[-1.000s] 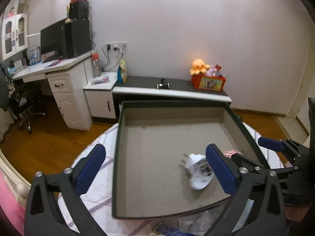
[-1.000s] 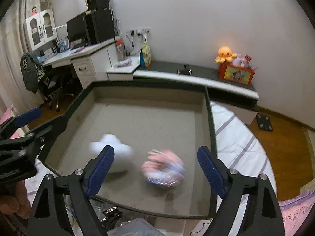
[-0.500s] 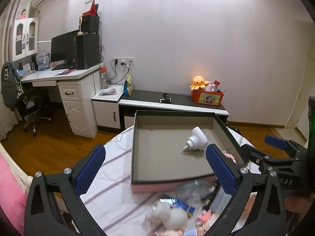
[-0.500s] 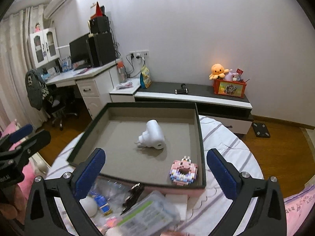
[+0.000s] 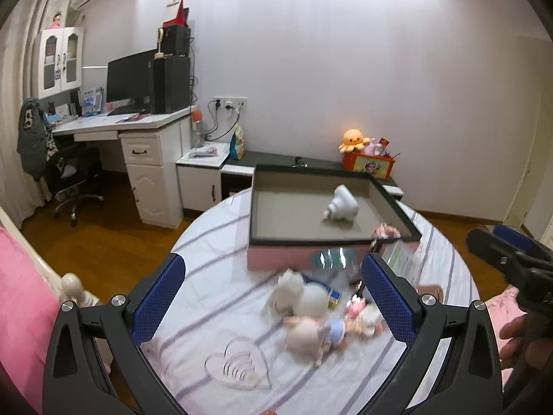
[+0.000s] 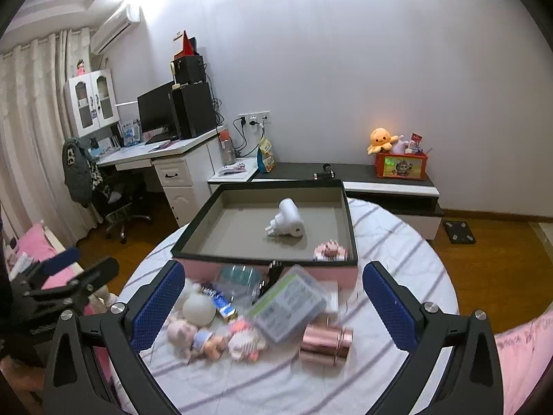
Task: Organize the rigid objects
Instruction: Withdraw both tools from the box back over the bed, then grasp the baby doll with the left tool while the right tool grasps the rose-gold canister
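Observation:
A dark-rimmed pink box (image 6: 193,238) (image 5: 254,207) stands on the round table. Inside lie a white plug adapter (image 6: 287,223) (image 5: 342,204) and a pink brick-built donut (image 6: 330,250) (image 5: 385,231). In front of the box lie a clear plastic case (image 6: 288,302), a rose-gold cylinder (image 6: 325,344), a white ball (image 6: 197,307), small dolls (image 6: 193,339) (image 5: 318,335) and a clear round container (image 6: 238,276). My left gripper (image 5: 273,297) and right gripper (image 6: 271,306) are both open and empty, held back above the near side of the table.
The table has a white striped cloth (image 6: 390,242) with a heart outline (image 5: 238,366). A pink bed edge (image 5: 20,311) lies at the left. A desk with monitor (image 5: 131,79), an office chair (image 5: 72,180) and a low cabinet (image 6: 390,186) stand by the wall.
Both grippers have pulled back and up from the box. The plug adapter and the donut, blurred in motion a second ago, now lie still in the box. The loose objects have come into view.

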A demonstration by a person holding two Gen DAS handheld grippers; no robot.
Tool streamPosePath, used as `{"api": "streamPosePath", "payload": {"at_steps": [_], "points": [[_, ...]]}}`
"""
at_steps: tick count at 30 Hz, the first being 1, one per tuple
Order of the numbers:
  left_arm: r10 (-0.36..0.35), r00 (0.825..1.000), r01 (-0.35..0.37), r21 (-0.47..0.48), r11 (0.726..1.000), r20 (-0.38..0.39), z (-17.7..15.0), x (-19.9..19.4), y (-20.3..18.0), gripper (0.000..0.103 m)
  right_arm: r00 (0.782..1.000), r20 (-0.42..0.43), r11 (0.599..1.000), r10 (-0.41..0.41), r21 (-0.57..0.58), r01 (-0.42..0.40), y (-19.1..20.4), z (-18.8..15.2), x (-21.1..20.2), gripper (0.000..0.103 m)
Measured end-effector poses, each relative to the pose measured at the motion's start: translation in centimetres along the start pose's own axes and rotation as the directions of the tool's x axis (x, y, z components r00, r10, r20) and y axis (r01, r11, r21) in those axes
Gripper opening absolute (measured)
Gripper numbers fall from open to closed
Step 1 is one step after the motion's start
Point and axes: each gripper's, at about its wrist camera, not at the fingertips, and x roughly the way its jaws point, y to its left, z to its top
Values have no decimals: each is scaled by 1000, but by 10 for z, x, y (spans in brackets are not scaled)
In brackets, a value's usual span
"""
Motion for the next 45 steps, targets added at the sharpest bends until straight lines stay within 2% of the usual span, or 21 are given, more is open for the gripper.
{"api": "streamPosePath", "payload": {"at_steps": [7, 11, 18, 30, 41, 45], "points": [[5, 1000, -6, -26, 1000, -12, -36, -26, -3, 103, 999, 19, 998, -46, 41, 45, -7, -45, -40, 103], [-4, 999, 3, -19, 1000, -37, -53, -31, -10, 103, 997, -13, 995, -76, 58, 76, -14, -68, -44, 103], [-6, 999, 5, -28, 1000, -41, -68, -41, -12, 103, 996, -33, 995, -87, 40, 88, -14, -71, -40, 103], [-23, 996, 21, -26, 999, -81, -76, -31, -14, 103, 996, -60, 997, -72, 17, 73, -7, -79, -33, 103], [-35, 976, 41, 25, 999, -214, -94, 35, -31, 103, 982, -147, 991, -117, 50, 125, -35, -90, 3, 103], [-47, 961, 46, -11, 999, -272, -94, 70, -30, 103, 970, -203, 988, -130, 51, 144, -46, -96, 27, 103]]}}
